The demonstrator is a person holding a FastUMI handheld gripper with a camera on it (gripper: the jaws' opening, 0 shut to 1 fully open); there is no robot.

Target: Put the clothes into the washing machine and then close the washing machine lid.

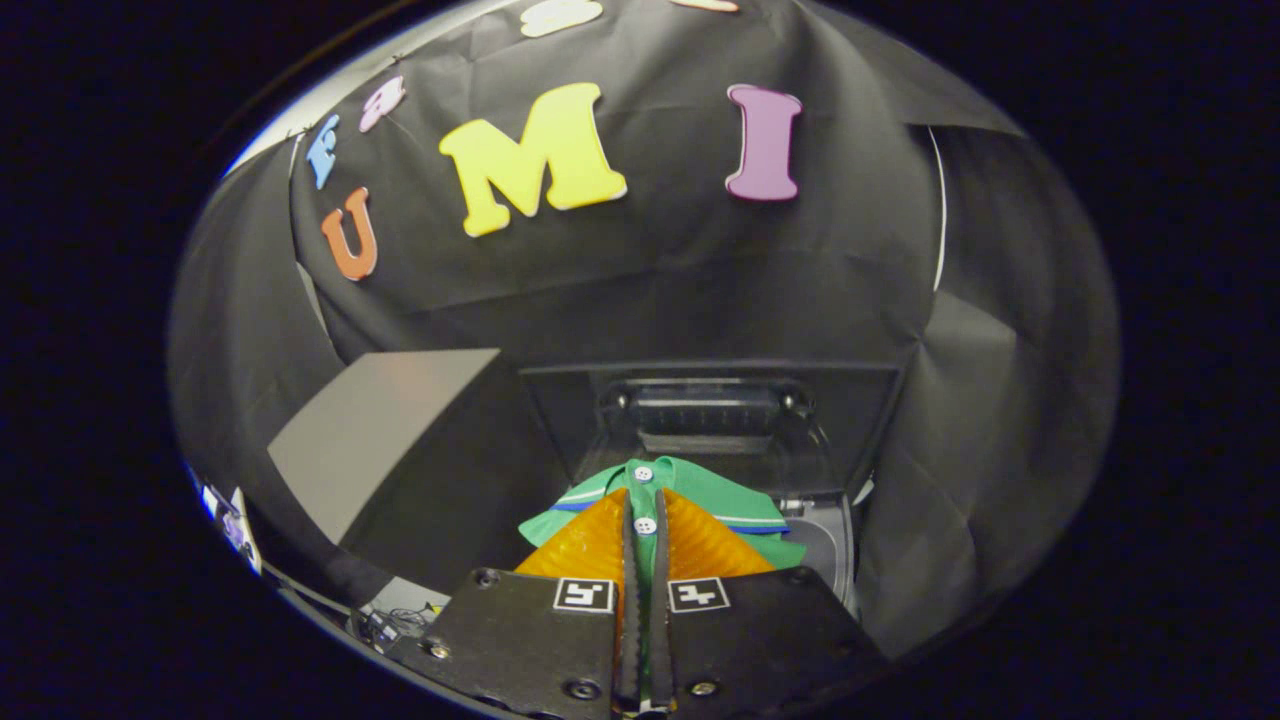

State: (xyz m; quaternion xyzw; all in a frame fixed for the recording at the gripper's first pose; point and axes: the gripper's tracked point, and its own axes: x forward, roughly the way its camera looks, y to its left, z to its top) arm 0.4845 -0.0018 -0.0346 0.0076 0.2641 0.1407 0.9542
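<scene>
Clothes here come down to one green polo shirt [700,490], which sits in the lower centre of the frame, clamped between the two fingers of the gripper [645,520]. The fingers [590,545] are pressed nearly together, with only a thin strip of the shirt's button placket showing in the narrow gap between them, so both sides bear on the fabric. Two white buttons show along that placket, one just above the fingertips and one between them. The collar, edged with blue and white stripes, spreads out to both sides past the fingertips.

Just beyond the shirt, in the middle of the frame, stands the washing machine [835,540]. Its lid [710,410] is raised and tilted back against the black cloth wall, with a dark handle bar across its inner face. A pale part of the machine's top rim shows right of the shirt, lower right of centre. The shirt hangs over the machine's opening; whether it touches the rim I cannot tell.

Left of the machine, a grey flat panel [370,440] slants across the middle left.
</scene>
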